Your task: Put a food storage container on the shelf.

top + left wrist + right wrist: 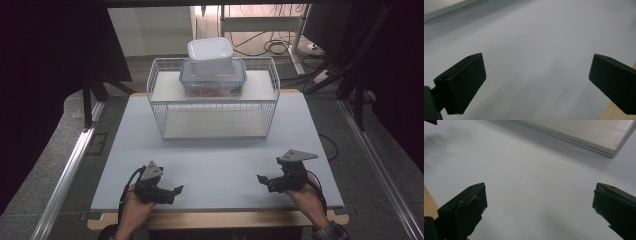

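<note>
A white wire shelf rack (215, 100) stands at the back of the pale table (215, 160). On its top shelf sits a clear food box with a blue-rimmed lid (213, 80), and a white lidded box (210, 54) is stacked on that. My left gripper (172, 192) rests near the front left edge, held by a hand, jaws wide apart and empty (536, 82). My right gripper (264, 181) sits near the front right, also open with nothing between its jaws (540, 205). Both point toward the table's middle.
The rack's lower shelf board (584, 132) lies ahead of the right gripper. The wooden front edge of the table (215, 219) runs below both hands. Metal rails (65, 175) flank the table, and cables (270, 45) lie on the floor behind.
</note>
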`<state>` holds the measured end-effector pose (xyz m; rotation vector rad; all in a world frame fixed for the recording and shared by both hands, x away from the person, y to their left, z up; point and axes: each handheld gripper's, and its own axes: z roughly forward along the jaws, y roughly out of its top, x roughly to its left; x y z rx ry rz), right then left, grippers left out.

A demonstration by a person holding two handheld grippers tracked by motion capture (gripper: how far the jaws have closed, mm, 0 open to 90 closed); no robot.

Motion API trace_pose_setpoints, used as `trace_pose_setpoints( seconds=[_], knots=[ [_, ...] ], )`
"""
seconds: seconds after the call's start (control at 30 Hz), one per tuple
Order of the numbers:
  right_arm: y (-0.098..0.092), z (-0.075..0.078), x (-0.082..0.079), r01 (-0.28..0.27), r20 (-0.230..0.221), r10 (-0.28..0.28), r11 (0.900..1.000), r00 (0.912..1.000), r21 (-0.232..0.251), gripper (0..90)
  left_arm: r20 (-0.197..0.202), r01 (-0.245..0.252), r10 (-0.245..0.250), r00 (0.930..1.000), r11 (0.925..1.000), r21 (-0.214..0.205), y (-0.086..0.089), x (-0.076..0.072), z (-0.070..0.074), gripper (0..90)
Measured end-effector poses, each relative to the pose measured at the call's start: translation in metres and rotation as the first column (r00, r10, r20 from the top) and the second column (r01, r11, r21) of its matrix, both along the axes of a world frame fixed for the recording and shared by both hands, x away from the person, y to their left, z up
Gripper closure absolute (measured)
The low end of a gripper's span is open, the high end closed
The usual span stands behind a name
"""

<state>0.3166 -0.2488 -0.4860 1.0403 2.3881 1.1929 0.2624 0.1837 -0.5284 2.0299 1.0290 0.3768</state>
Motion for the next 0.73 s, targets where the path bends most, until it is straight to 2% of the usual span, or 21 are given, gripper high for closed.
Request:
trace_pose_setpoints(
  seconds=[0.07,0.27,0.6,0.73],
  knots=[
    [0.001,-0.005,-0.001,0.0,-0.007,-0.001,0.9999,1.0,-0.013,0.0,-0.02,-0.001,0.001,0.9998,0.9999,0.012,-0.001,0.002,-0.004,0.3],
    [0.005,-0.018,0.0,-0.011,-0.027,0.009,0.9985,0.9996,-0.053,0.0,-0.046,-0.001,0.003,0.9989,0.9992,0.039,-0.002,0.004,-0.009,0.0],
    [0.005,-0.029,0.004,-0.013,-0.077,0.009,0.9983,0.997,-0.057,0.0,-0.093,0.006,0.002,0.9956,0.9966,0.082,-0.007,0.008,-0.016,0.0],
    [0.006,-0.03,0.005,-0.018,-0.081,0.012,0.9974,0.9966,-0.069,0.0,-0.094,0.007,0.001,0.9956,0.9966,0.082,-0.007,0.008,-0.015,0.0]
  ],
)
